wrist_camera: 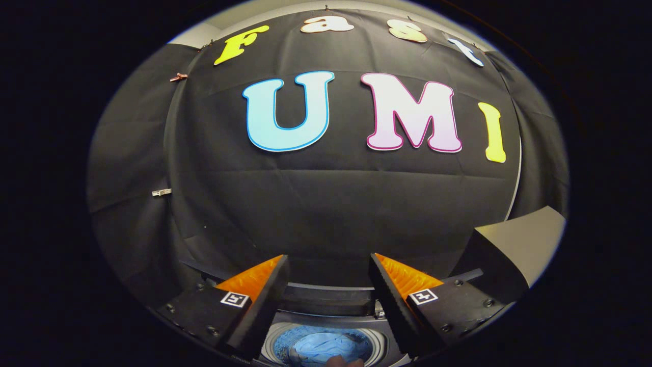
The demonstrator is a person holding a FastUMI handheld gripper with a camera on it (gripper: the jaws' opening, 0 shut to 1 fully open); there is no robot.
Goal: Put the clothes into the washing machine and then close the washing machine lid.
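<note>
Tool [328, 285] apart above washing machine [326, 334] holding clothes [321, 349]

— Your gripper [328, 285] is on screen: two wedge-shaped fingers [265, 300] on blocky dark mounts.

— See the markings?

— You've got a small square black-and-white tag [235, 299] on each mount, near the finger base.

— Screws?

— Yes, round screw heads [489, 303] dot your mounts at the outer corners. The inner faces of your fingers look ribbed, and they stand apart.
</note>
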